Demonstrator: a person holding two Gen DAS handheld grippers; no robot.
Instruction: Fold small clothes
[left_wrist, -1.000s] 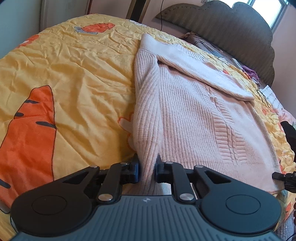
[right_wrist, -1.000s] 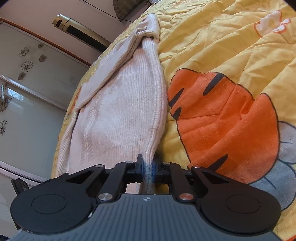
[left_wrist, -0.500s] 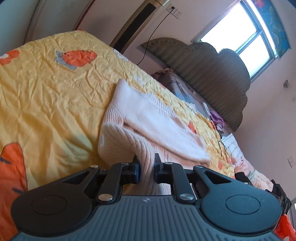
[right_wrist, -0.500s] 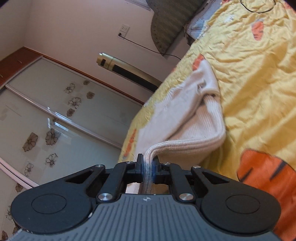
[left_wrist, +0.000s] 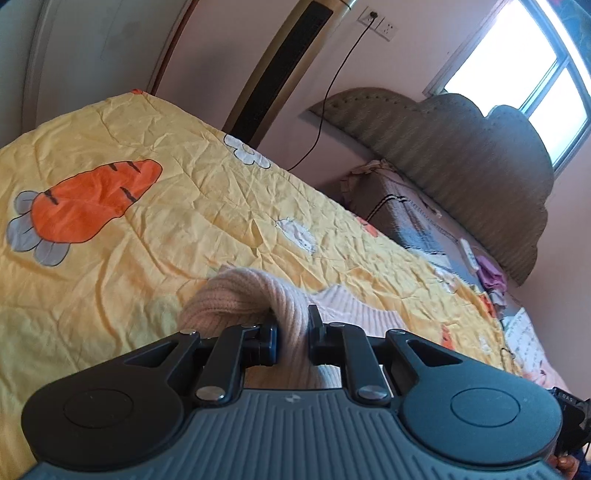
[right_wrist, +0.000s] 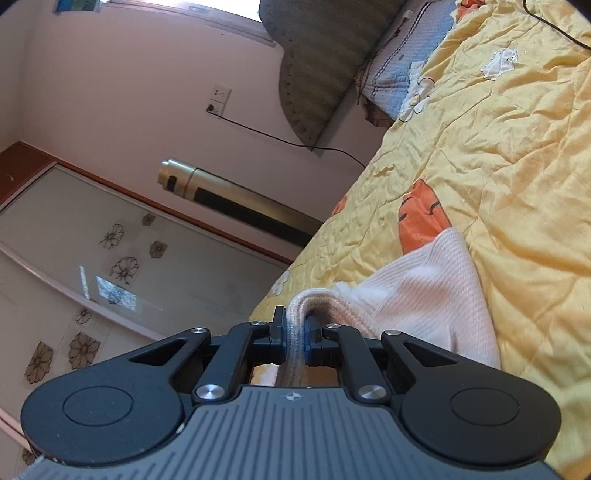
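Pink knit sweater mid-fold, carried over the bed by 2 claws

The left claw is pinched shut on a bunched edge of the sweater, and the right claw is clamped on another thick edge, with the white ribbed part draped beside it. The garment is judged to be partly folded; the lifted half is yet to be laid down and smoothed, and a last fold is probably left. The bed is covered by a wrinkled yellow quilt printed with orange carrots; a padded headboard, a tall standing air conditioner and a flowered wardrobe door are seen around it.
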